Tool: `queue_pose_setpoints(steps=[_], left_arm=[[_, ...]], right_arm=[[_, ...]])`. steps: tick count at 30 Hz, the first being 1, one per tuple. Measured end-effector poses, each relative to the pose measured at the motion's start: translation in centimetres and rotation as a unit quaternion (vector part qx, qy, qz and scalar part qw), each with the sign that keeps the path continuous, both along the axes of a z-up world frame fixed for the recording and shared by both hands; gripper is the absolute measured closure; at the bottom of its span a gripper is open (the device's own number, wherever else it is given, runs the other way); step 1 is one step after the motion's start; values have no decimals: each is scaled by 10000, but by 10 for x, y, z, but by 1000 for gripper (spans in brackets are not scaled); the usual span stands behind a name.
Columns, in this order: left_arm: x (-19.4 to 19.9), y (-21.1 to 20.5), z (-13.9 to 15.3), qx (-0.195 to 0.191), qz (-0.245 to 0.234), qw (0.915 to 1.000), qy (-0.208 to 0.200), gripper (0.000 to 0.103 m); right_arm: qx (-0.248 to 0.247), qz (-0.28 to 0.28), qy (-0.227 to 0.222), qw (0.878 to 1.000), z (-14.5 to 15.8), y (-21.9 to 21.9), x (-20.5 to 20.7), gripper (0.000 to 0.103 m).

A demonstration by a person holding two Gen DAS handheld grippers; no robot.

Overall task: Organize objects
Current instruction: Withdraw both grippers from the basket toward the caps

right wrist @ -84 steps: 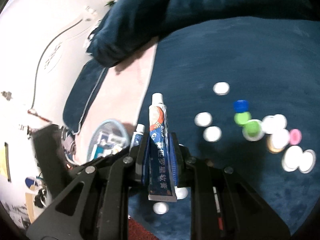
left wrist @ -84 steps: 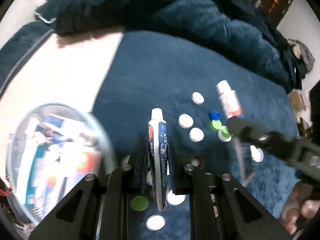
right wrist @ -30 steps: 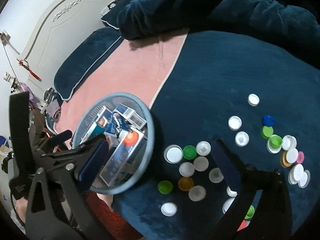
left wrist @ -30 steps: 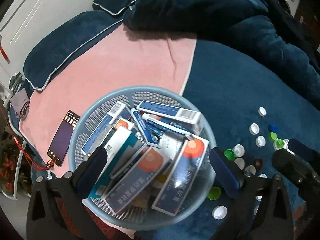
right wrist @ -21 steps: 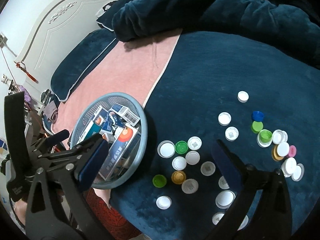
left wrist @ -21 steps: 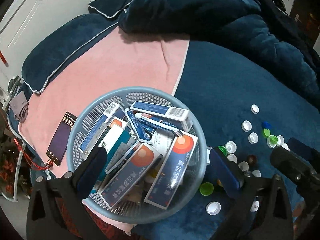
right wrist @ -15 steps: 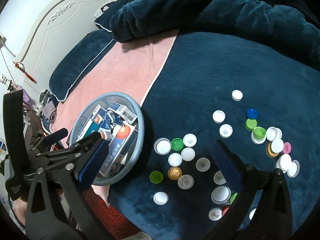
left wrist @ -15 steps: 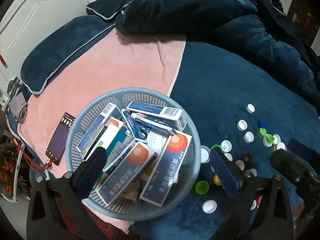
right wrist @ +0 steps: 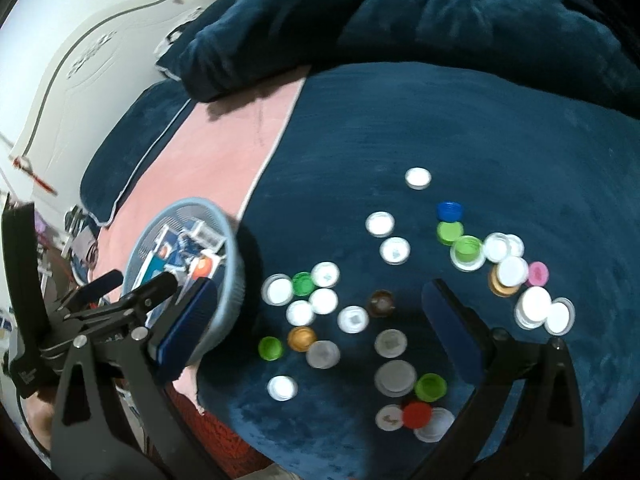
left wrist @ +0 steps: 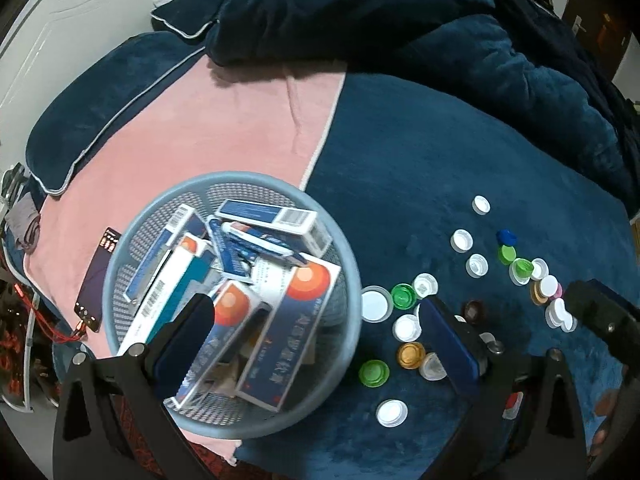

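Observation:
A round grey-blue mesh basket (left wrist: 160, 216) sits on the bed, filled with several blue-and-white toothpaste boxes (left wrist: 292, 320) and tubes (left wrist: 256, 240). It also shows in the right wrist view (right wrist: 236, 280). My left gripper (left wrist: 316, 344) is open and empty, above the basket's right rim. My right gripper (right wrist: 320, 328) is open and empty, above several loose bottle caps (right wrist: 352, 318) scattered on the dark blue blanket (right wrist: 440, 120). The caps also show in the left wrist view (left wrist: 404, 296). The left gripper shows at the left of the right wrist view (right wrist: 120, 300).
A pink towel (left wrist: 224, 120) lies under the basket. A dark phone (left wrist: 98, 280) lies on the towel left of the basket. Bunched dark blue bedding (left wrist: 380, 12) and pillows (left wrist: 96, 92) fill the back. The bed's edge runs along the lower left (right wrist: 200, 408).
Both grippers held toothpaste tubes 2.8 s ago; both are now open and empty. Over the last second both views have shifted, and the right gripper has moved from the basket over the caps.

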State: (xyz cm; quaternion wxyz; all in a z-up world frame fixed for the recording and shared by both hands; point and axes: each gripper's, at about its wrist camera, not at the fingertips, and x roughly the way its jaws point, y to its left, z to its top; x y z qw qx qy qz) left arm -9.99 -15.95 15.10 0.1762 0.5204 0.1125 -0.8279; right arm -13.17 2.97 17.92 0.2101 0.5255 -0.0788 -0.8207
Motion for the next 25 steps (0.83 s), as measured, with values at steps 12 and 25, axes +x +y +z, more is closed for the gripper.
queue_pose_setpoints(steps=[12, 25], left_arm=[[-10, 32, 17, 344, 36, 9981, 508, 1], [-5, 68, 29, -62, -330, 9970, 695, 1]], right_arm=[[74, -275, -100, 9995, -8, 38, -6, 0], [-84, -691, -42, 9976, 4, 87, 15, 0]])
